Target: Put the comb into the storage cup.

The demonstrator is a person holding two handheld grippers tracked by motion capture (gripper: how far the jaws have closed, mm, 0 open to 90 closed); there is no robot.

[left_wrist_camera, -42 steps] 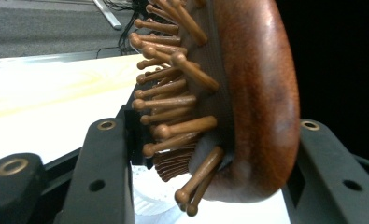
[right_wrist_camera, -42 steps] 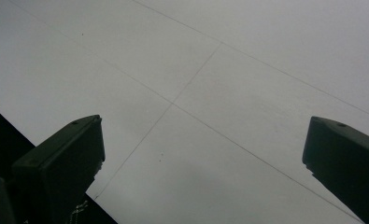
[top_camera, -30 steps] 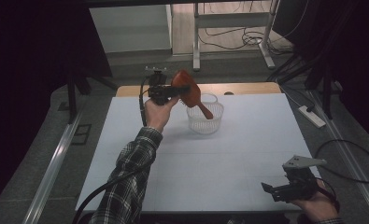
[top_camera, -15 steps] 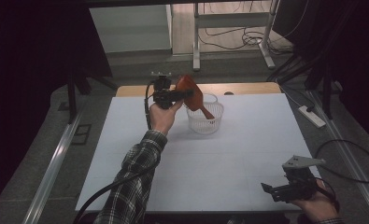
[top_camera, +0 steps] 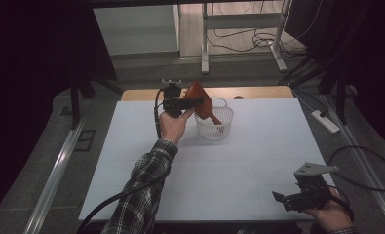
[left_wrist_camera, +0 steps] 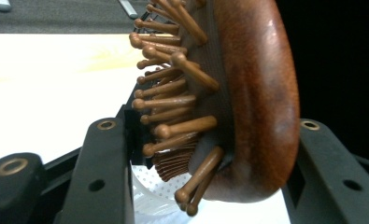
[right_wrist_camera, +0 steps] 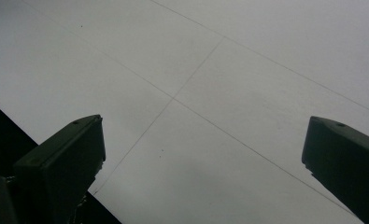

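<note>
Hairbrush point(top_camera: 200, 100) lowered toward basket point(top_camera: 214, 126), left gripper point(top_camera: 180, 104) clamping it

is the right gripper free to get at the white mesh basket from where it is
Probably yes. The right gripper is open and empty, with bare white table between it and the white mesh basket. The brown wooden hairbrush in the left gripper crowds the basket's top.

Left claw point(top_camera: 194, 102): black body, black cable trailing along a dark plaid flannel sleeve point(top_camera: 144, 187). Its jaws are matte black with brass-ringed screw holes. Right claw point(top_camera: 283, 200): black, topped by a grey three-cornered plate point(top_camera: 314, 169); jaw tips blunt, squared.
</note>
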